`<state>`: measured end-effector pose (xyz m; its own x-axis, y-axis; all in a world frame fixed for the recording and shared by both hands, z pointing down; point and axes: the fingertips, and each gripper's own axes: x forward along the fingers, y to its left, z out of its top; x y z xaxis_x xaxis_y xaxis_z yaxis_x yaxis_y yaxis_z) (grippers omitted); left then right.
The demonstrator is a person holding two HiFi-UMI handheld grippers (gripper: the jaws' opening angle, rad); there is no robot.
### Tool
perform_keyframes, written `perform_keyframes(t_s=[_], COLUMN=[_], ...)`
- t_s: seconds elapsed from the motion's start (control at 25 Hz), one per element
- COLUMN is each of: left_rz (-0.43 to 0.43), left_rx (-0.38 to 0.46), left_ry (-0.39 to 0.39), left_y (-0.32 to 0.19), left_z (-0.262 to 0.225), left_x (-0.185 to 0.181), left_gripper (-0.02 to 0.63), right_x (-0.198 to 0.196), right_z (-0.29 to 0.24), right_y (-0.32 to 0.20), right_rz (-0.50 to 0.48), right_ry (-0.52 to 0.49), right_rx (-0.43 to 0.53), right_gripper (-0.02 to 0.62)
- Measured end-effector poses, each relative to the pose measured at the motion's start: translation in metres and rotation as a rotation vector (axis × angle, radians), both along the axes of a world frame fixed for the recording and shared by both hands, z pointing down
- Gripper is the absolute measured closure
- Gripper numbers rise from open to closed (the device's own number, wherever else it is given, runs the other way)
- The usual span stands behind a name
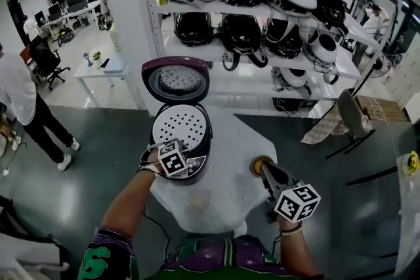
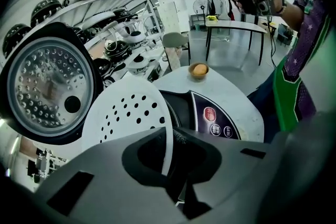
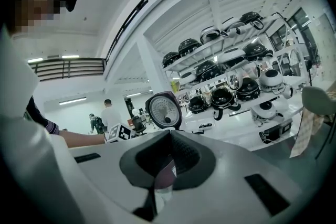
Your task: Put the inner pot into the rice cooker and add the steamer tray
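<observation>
Steamer tray rim apparently pinched by left tool

The rice cooker takes the far-left part of the table. Its open lid stands upright along the far edge, walling off any reach from behind, with the shelving rack close beyond it. The steamer tray covers the cooker's mouth, and the left gripper, clamped on the tray's near rim, fills the cooker's near side. A small bowl sits at the right edge, with the right gripper raised above that edge, jaws together. Between cooker and bowl a bare strip runs through to the far edge, and the near part of the table is open.
</observation>
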<state>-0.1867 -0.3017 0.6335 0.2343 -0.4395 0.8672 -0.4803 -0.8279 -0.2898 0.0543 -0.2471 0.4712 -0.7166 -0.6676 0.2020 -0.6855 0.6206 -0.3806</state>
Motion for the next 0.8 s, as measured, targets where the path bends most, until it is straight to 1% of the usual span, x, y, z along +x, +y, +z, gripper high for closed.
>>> perform_keyframes(t_s=[0.2,0.36,0.44,0.6,0.8], left_rz=[-0.012,-0.035,-0.036,-0.061,-0.110], left_rx=[-0.025,0.010,0.015,0.018,0.056], left_ry=[-0.005,-0.018,-0.016,0.053,0.116], left_y=[-0.003,-0.007,-0.005,-0.003,0.003], left_z=[0.003,0.002,0.000,-0.013,-0.025], left_x=[-0.001,-0.005,-0.006,-0.004,-0.009], left_gripper=[0.569,0.547,0.533,0.487,0.480], right_x=[0.007,0.011,0.011,0.009,-0.001], right_z=[0.000,0.001,0.003,0.004,0.000], right_y=[0.003,0.003,0.004,0.005,0.010], right_rz=[0.008,0.005,0.002,-0.014,-0.042], right_ry=[0.004,0.009,0.009,0.008,0.009], right_rx=[-0.003,-0.003,-0.003,-0.009,-0.001], right_gripper=[0.589,0.589,0.589,0.589,0.589])
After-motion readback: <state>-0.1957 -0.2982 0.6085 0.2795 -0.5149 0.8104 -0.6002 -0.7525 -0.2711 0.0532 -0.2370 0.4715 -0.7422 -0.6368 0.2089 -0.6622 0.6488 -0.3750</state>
